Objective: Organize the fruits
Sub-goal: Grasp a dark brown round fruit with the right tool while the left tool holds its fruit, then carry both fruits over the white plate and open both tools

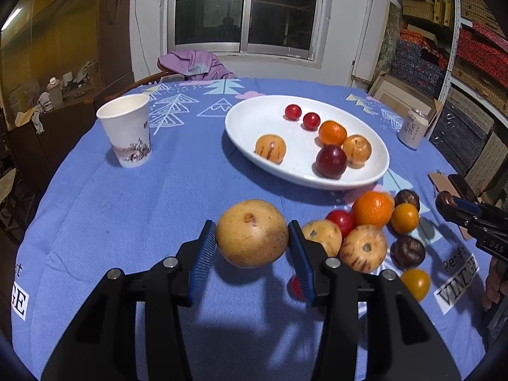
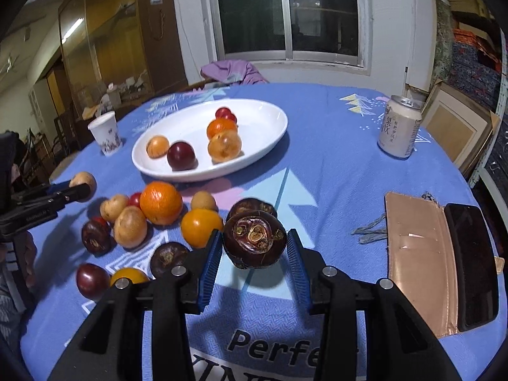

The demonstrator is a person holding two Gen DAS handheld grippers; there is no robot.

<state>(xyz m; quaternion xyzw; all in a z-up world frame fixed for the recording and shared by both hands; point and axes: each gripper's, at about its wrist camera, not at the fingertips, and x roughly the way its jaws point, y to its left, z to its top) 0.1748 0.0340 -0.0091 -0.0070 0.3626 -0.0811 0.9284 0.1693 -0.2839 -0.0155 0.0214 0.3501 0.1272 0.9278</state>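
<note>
Left wrist view: the left tongs squeeze a big tan fruit. The right tongs squeeze a dark brown fruit above the table.

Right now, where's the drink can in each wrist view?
Left wrist: the drink can stands at the right edge, upright on the blue cloth, right of the white plate.
Right wrist: the drink can stands upper right, upright, farther right of the white plate.
Shared landmark: the white plate holding fruit, which lies left of the can in both views.
</note>
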